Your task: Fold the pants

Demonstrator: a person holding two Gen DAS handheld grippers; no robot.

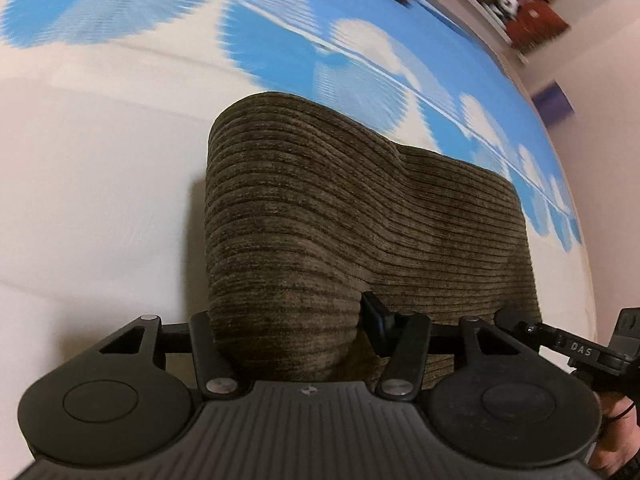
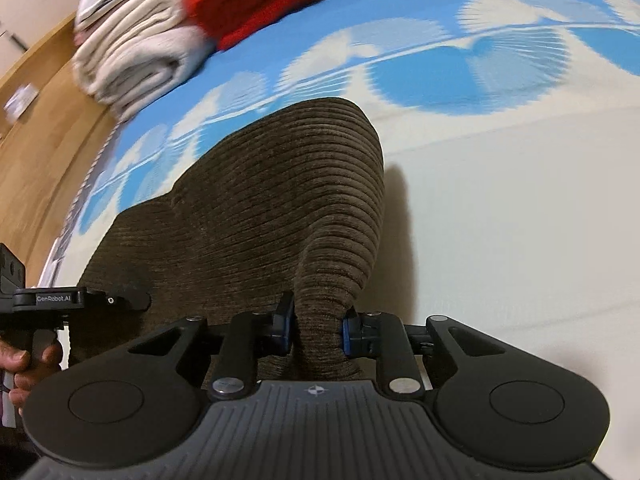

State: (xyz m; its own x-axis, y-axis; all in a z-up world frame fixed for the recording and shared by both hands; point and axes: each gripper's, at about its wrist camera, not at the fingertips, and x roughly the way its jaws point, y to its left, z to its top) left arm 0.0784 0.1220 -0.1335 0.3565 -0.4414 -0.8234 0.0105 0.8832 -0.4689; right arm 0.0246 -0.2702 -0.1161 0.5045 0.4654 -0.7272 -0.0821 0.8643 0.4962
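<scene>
Bed (image 1: 100, 200): brown pants (image 1: 320, 208), folded clothes (image 2: 160, 40).

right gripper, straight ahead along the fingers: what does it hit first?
The brown corduroy pants, already bunched between the right gripper pads. Beyond them lies the blue-and-white bedspread; depth is hard to judge through the fisheye.

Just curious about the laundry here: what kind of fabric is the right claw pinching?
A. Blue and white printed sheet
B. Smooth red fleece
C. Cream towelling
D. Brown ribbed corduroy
D: the right claw has its pads pressed on a bunched fold of the brown ribbed pants, lying on the blue and white bed cover.
</scene>
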